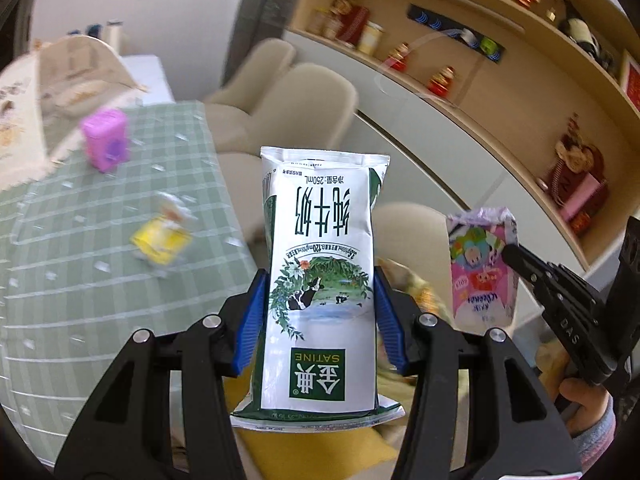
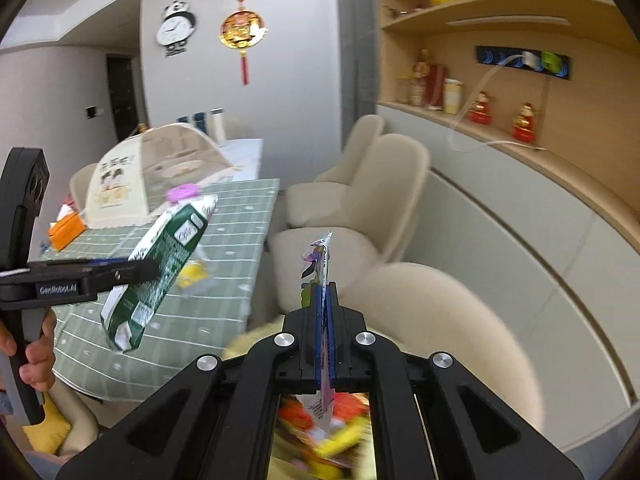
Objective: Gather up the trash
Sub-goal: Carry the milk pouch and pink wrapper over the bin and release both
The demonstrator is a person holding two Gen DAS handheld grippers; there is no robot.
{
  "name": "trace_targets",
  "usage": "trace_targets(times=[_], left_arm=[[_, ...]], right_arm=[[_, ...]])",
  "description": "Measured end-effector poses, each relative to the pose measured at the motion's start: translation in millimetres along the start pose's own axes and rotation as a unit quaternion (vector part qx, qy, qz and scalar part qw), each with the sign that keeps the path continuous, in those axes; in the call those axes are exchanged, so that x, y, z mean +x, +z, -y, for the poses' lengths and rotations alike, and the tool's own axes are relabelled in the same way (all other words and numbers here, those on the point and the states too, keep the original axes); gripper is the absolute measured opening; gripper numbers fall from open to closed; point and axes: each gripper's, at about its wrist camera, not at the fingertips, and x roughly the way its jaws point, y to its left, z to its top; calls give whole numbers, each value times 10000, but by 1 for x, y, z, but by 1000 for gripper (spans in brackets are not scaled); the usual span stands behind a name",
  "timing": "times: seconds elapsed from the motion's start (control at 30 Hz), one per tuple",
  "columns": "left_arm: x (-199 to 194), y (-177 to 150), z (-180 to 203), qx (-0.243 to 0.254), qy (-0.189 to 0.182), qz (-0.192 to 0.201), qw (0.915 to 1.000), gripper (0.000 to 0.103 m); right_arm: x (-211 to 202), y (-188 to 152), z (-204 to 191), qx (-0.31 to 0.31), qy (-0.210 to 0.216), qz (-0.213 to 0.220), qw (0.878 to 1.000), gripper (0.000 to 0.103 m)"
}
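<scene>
Left gripper (image 1: pixel 320 312) clamps milk carton (image 1: pixel 320 280) mid-body: light, crushable | right gripper (image 2: pixel 324 320) pinched tight on flattened pink carton (image 2: pixel 318 264): limp, slippery

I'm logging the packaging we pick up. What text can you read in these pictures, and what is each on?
"SATINE", "金典", "纯牛奶", "250mL": upside down on the milk carton in the left gripper.
"GenRobot.AI": on the left gripper's side.
"DAS": on the right gripper.
Pink carton: lettering too blurred to read.
Food cover: print too blurred.
</scene>
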Motion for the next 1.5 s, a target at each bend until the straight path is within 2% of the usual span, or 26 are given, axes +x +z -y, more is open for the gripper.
trace_targets(times=[0.17, 0.3, 0.57, 0.7, 0.8, 0.93, 1.07, 1.2, 1.33, 1.5], left_arm=[[42, -16, 44, 110, -334, -408, 9986, 48], [83, -27, 80, 386, -466, -750, 9953, 48], [142, -53, 119, 1005, -32, -1348, 9858, 48], [152, -57, 121, 948, -81, -1453, 9848, 48], [142, -52, 115, 800, -125, -1359, 9874, 48], [117, -42, 109, 603, -404, -1136, 9909, 52], [91, -31, 85, 206, -407, -920, 9947, 52], [54, -32, 52, -56, -99, -703, 9975, 52], [15, -46, 18, -270, 382, -502, 9976, 52], [-37, -74, -20, -701, 1329, -143, 9885, 52]], right_arm=[[-10, -11, 41, 168, -249, -11, 9995, 4], [-14, -19, 63, 309, -382, -17, 9988, 4], [-18, -37, 98, 602, -503, -60, 9969, 4], [-15, -44, 106, 724, -477, -105, 9962, 4], [-13, -48, 108, 800, -390, -118, 9960, 4], [-9, -46, 100, 870, -147, -65, 9961, 4], [-2, -42, 85, 868, 169, -24, 9961, 4], [22, -53, 70, 1190, 799, -220, 9894, 4], [64, -80, 49, 1181, 1002, -742, 9851, 4], [100, -109, 33, 1051, 1150, -1365, 9783, 4]])
